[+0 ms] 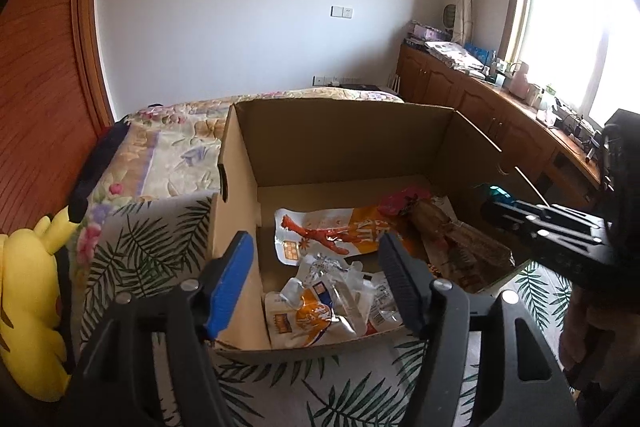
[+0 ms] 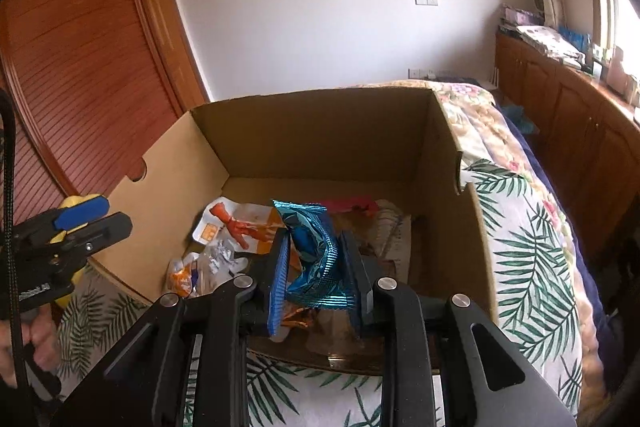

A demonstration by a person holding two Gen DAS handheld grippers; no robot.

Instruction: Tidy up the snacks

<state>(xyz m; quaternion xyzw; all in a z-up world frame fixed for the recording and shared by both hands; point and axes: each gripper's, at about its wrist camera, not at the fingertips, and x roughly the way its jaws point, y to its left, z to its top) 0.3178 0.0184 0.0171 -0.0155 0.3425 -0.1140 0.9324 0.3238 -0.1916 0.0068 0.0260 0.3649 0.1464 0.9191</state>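
An open cardboard box [image 1: 340, 139] [image 2: 320, 131] sits on a leaf-print bed cover. Inside lie a white-orange chicken-feet pack [image 1: 332, 231] [image 2: 236, 223], a second orange-white pouch [image 1: 308, 319] [image 2: 180, 277], a clear wrapper [image 1: 340, 279], a pink pack [image 1: 404, 201] [image 2: 352, 205] and a brown pack [image 1: 460, 243]. My left gripper [image 1: 316, 283] is open and empty over the box's near left corner. My right gripper [image 2: 316, 275] is shut on a shiny blue snack bag [image 2: 316, 251], held above the box's near edge; it shows at the right of the left wrist view [image 1: 552, 231].
A yellow Pikachu plush [image 1: 32, 307] lies left of the box. A floral quilt [image 1: 172, 143] covers the bed behind. A wooden wardrobe [image 2: 80, 59] stands left; a wooden cabinet [image 1: 480, 103] with clutter runs under the window at right.
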